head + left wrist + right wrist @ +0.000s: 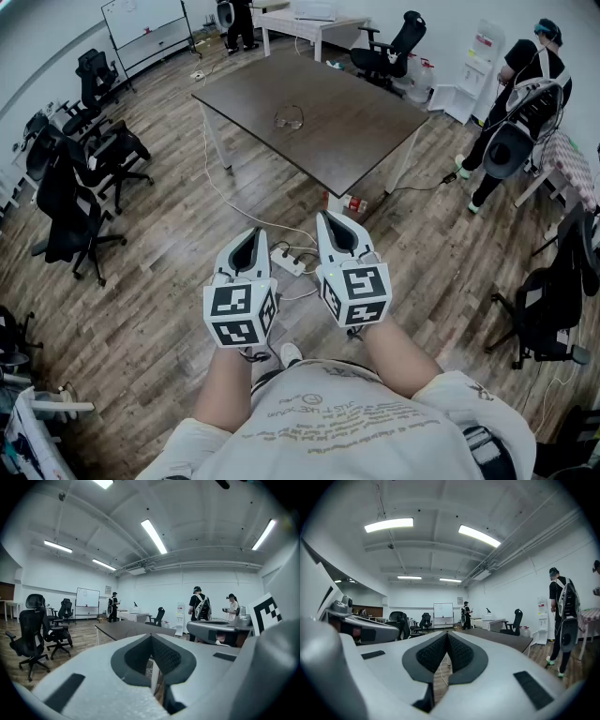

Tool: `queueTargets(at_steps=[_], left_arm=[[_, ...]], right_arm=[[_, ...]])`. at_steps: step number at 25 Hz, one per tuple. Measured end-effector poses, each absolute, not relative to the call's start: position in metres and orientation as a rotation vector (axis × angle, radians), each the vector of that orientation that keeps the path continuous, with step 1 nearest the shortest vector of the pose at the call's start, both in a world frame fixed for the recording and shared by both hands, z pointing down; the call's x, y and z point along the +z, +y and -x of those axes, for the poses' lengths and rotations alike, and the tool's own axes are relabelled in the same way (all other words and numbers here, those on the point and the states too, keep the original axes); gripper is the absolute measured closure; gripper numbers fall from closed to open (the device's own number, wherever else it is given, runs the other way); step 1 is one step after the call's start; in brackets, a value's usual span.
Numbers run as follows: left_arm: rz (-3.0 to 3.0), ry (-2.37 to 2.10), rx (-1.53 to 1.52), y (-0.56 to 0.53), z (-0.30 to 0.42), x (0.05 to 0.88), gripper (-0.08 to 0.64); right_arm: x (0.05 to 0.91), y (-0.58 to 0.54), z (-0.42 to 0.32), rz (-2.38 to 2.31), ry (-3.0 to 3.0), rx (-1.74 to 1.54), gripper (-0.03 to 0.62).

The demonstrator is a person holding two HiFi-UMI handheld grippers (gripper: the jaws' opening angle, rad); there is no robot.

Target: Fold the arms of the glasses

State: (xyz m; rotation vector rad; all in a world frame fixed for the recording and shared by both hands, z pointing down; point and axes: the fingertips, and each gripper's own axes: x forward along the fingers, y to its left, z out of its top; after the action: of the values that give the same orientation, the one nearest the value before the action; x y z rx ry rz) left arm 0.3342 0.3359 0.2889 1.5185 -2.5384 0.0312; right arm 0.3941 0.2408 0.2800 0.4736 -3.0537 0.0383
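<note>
A pair of glasses (290, 119) lies on the dark brown table (347, 141) far ahead of me, arms spread. I hold both grippers side by side above the wooden floor, well short of the table. My left gripper (249, 240) is shut, its jaw tips meeting with nothing between them (151, 637). My right gripper (330, 221) is also shut and empty (447, 635). The table top shows beyond the jaws in both gripper views (126, 629) (501, 638); the glasses are too small to make out there.
A power strip with cables (286, 260) lies on the floor between me and the table. Black office chairs (84, 178) stand at the left, another (553, 300) at the right. One person with a backpack (520, 103) stands at the right; another stands by the whiteboard (145, 23).
</note>
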Motion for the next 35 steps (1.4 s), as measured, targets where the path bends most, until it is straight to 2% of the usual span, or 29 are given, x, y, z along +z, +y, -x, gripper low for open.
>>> queueTargets(at_steps=[13, 24, 35], left_arm=[[-1.54, -2.523, 0.014, 0.334, -0.258, 0.302, 0.548], [-1.531, -2.479, -0.056, 0.343, -0.2, 0.319, 0.548], [-1.505, -2.488, 0.017, 0.309, -0.136, 0.34, 0.548]], right_arm=[[0.294, 0.229, -0.329, -0.588, -3.041, 0.062, 0.578], [0.313, 0.204, -0.307, -0.787, -2.974, 0.136, 0.577], [0.34, 0.171, -0.227, -0.726, -2.951, 0.13, 0.577]])
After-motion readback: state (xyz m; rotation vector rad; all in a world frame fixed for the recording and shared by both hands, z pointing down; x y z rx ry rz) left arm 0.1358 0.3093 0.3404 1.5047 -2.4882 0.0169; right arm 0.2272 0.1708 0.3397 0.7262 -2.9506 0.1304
